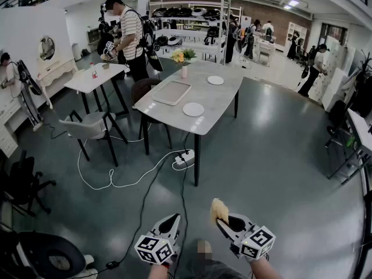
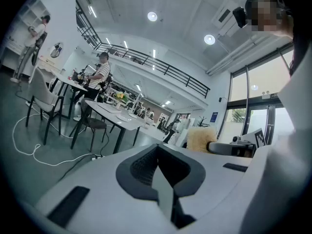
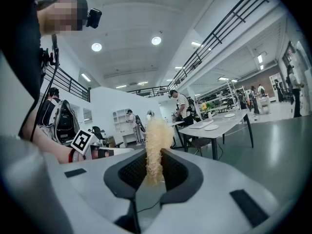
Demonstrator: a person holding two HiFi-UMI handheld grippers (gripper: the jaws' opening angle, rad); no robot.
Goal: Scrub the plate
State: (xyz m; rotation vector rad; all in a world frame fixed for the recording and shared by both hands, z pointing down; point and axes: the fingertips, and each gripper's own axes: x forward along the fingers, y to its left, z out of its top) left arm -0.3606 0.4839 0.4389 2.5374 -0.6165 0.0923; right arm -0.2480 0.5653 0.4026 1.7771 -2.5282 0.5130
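Two white plates lie on a grey table (image 1: 221,106) well ahead of me, one near its front (image 1: 193,109) and one farther back (image 1: 215,80). My right gripper (image 1: 222,220) is at the bottom of the head view, shut on a fluffy yellow scrubber (image 1: 218,210) that sticks up from the jaws. In the right gripper view the scrubber (image 3: 157,143) stands between the dark pads of the right gripper (image 3: 155,172). My left gripper (image 1: 172,221) is held beside it, shut and empty (image 2: 158,152). Both are held over the floor, far from the plates.
A grey tray (image 1: 171,92) and a flower vase (image 1: 184,68) share the table. A power strip (image 1: 183,158) and white cable (image 1: 116,182) lie on the floor under it. Chairs (image 1: 87,127), a small white table (image 1: 96,77) and a person in a striped shirt (image 1: 131,36) are at left.
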